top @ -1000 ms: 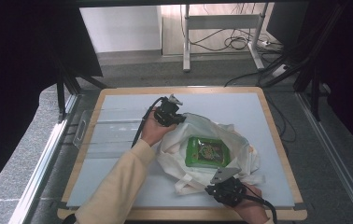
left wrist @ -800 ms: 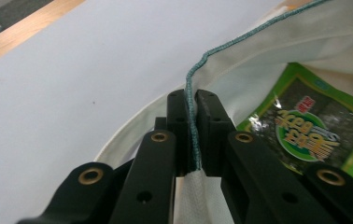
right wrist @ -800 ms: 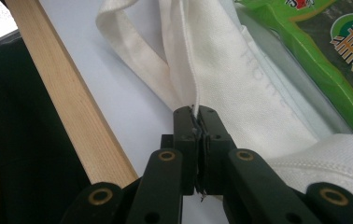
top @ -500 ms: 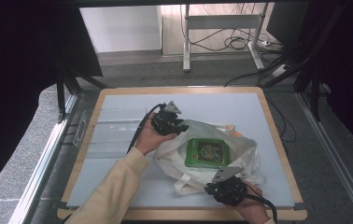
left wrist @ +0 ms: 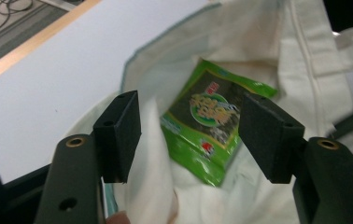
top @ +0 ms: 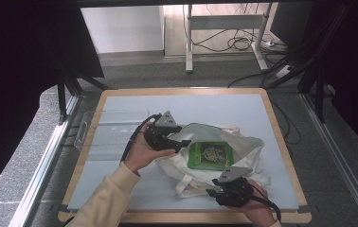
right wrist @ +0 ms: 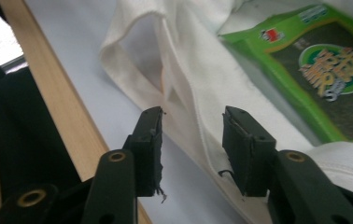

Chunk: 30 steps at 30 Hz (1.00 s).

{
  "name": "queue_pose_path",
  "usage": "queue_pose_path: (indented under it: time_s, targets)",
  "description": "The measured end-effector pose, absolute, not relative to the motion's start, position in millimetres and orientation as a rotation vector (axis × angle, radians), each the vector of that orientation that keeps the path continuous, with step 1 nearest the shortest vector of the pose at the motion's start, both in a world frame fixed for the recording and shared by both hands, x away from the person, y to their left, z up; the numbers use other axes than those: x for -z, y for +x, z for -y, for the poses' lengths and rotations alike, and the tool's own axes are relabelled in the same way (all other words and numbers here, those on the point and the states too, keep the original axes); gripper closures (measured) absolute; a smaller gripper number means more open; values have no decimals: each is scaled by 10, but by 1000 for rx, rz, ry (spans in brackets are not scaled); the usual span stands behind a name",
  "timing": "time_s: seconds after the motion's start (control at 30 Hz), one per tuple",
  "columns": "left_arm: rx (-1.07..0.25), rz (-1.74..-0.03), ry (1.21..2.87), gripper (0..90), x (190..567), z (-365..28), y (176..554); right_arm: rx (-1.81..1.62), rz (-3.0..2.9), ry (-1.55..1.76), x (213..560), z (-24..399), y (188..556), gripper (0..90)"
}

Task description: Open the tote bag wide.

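Observation:
A white cloth tote bag (top: 243, 146) lies open on the pale board (top: 215, 106), with a green snack packet (top: 209, 155) in its mouth. My left gripper (top: 179, 142) hovers at the bag's left rim; its jaws have just been opening and stand wide apart. In the left gripper view the left gripper (left wrist: 191, 100) frames the packet (left wrist: 207, 119) beyond it, pressing on nothing. My right gripper (top: 213, 191) is at the bag's near edge. Its jaws have just been opening too, and in the right gripper view the right gripper (right wrist: 193, 116) straddles the bag's hem (right wrist: 198, 130) loosely.
The board has a wooden rim (top: 182, 217) close behind the right gripper. A clear plastic holder (top: 103, 127) lies at the board's left. A bag handle (top: 184, 189) loops out toward the near edge. The far half of the board is bare.
The left gripper let go of the bag's rim and drew back to the near left, its jaws spreading. The rim sank flatter. The right gripper stayed put and opened off the hem.

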<state>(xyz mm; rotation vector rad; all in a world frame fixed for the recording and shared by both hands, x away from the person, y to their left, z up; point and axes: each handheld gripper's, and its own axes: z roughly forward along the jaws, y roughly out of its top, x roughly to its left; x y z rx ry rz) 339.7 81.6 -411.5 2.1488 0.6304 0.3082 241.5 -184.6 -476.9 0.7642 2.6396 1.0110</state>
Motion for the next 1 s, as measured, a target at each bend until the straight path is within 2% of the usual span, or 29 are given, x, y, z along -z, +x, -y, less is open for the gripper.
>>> queue_pose_path:
  time_s: [0.2, 0.33, 0.83, 1.0]
  targets:
    - [-258, -640, 2126, 362, 4190, -931, 3235, -1050, -2580, 800, 4681, 1891, 2408, 505]
    - [-239, -630, 2101, 358, 4269, -1013, 3107, -1063, -2554, 831, 4652, 1926, 2424, 497]
    - [-202, -623, 2102, 347, 4484, -1145, 2936, -1076, -2530, 838, 4601, 1924, 2437, 495]
    - [-198, -627, 2093, 357, 4493, -1150, 2927, -1097, -2499, 848, 4526, 1928, 2479, 534]
